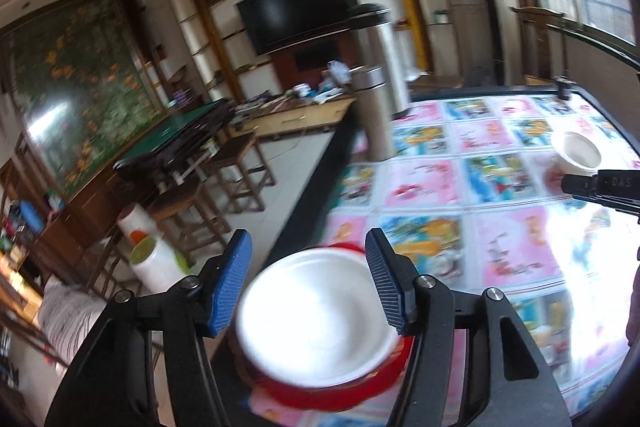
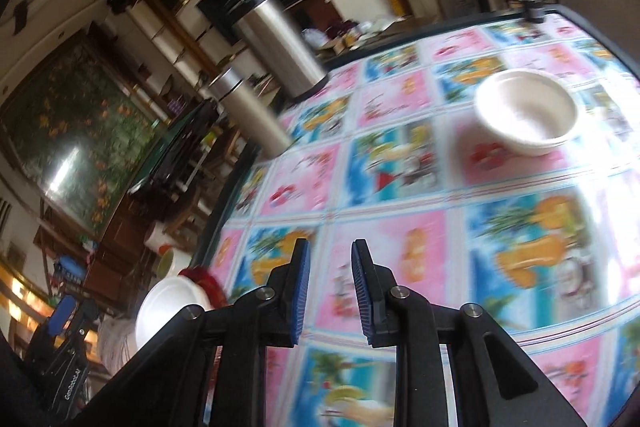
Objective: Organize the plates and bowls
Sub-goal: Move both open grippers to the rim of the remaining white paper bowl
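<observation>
A white bowl [image 1: 316, 319] rests in a red plate [image 1: 344, 401] at the near left edge of the table. My left gripper [image 1: 308, 239] hovers just above it, open wide, its blue pads on either side of the bowl's rim and holding nothing. A second white bowl [image 1: 578, 151] [image 2: 526, 111] stands alone farther right on the table. My right gripper [image 2: 330, 247] hangs over the patterned cloth well short of that bowl, open with a narrow gap and nothing between its fingers. The right wrist view also catches the first bowl [image 2: 170, 307] with the red plate [image 2: 204, 283] under it.
A colourful glossy tablecloth [image 2: 400, 227] covers the table, which has a dark edge [image 1: 316, 187]. A steel flask [image 2: 248, 111] and a taller steel canister [image 2: 280, 43] stand near the far left edge. Wooden stools [image 1: 240, 167] and white jars [image 1: 156, 263] are on the floor beyond.
</observation>
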Available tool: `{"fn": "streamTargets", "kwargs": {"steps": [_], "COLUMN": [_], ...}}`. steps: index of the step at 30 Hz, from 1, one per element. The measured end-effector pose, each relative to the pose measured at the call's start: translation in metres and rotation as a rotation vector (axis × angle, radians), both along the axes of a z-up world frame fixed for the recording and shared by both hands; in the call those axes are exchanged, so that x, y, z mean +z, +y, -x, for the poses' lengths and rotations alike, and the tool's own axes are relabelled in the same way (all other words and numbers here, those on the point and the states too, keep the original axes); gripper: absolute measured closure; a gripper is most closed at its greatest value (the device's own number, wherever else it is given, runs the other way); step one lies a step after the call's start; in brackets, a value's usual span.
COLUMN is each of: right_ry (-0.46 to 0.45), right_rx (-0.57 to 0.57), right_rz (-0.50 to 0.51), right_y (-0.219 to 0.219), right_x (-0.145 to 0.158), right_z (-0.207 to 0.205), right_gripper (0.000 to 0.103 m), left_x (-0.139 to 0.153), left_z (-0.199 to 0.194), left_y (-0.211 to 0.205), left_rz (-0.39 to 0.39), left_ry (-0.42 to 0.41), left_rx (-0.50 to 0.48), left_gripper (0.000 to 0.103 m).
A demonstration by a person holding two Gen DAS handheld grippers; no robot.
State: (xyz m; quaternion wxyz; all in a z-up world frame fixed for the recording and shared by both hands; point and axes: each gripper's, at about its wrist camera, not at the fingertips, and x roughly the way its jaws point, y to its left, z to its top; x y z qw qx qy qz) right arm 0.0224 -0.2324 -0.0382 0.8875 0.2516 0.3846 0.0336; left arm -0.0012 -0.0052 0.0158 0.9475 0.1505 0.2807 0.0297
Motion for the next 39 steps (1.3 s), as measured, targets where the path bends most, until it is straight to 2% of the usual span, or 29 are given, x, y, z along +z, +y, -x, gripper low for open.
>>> {"fn": "streamTargets", "kwargs": {"steps": [2, 4, 5, 7, 8, 11, 12, 16, 20, 26, 28, 32, 34, 39], "right_ry": [-0.005, -0.008, -0.009, -0.011, -0.012, -0.019, -0.02, -0.014, 0.021, 0.101, 0.118, 0.129, 0.133, 0.143], "right_rx": [-0.036, -0.077, -0.097, -0.139, -0.17, -0.262, -0.294, -0.387, -0.38, -0.314, -0.317, -0.323, -0.337, -0.338], "right_rz": [0.01, 0.023, 0.033, 0.049, 0.054, 0.061, 0.061, 0.015, -0.048, -0.116, -0.096, -0.102, -0.088, -0.095], "right_y": [-0.023, -0.049, -0.061, -0.085, -0.101, -0.146, -0.162, -0.212, -0.238, -0.236, -0.234, -0.235, -0.237, -0.238], "right_x": [0.004, 0.008, 0.01, 0.014, 0.016, 0.024, 0.026, 0.024, 0.008, -0.031, -0.041, -0.056, -0.06, -0.072], "right_z": [0.006, 0.013, 0.016, 0.023, 0.027, 0.042, 0.046, 0.049, 0.022, -0.038, -0.049, -0.054, -0.053, -0.06], "right_gripper": [0.078, 0.078, 0.078, 0.078, 0.078, 0.075, 0.071, 0.069, 0.068, 0.069, 0.069, 0.068, 0.065, 0.063], "left_x": [0.004, 0.007, 0.008, 0.01, 0.01, 0.003, 0.0, -0.013, -0.031, -0.067, -0.083, -0.101, -0.109, -0.119], "left_z": [-0.004, -0.01, -0.019, -0.035, -0.05, -0.086, -0.097, -0.135, -0.17, -0.206, -0.212, -0.219, -0.221, -0.228], "left_y": [-0.026, -0.049, -0.066, -0.093, -0.113, -0.162, -0.176, -0.222, -0.252, -0.277, -0.282, -0.286, -0.288, -0.29], "left_rz": [0.001, 0.019, 0.045, 0.108, 0.172, 0.22, 0.223, 0.256, 0.309, 0.395, 0.406, 0.456, 0.485, 0.547], "left_ry": [0.008, 0.021, 0.052, 0.126, 0.198, 0.324, 0.352, 0.439, 0.496, 0.627, 0.661, 0.687, 0.7, 0.721], "left_rx": [-0.056, -0.117, -0.167, -0.259, -0.331, -0.41, -0.42, -0.415, -0.36, -0.32, -0.309, -0.305, -0.31, -0.308], "left_gripper": [0.043, 0.034, 0.03, 0.03, 0.03, 0.03, 0.03, 0.03, 0.03, 0.03, 0.03, 0.03, 0.03, 0.03]}}
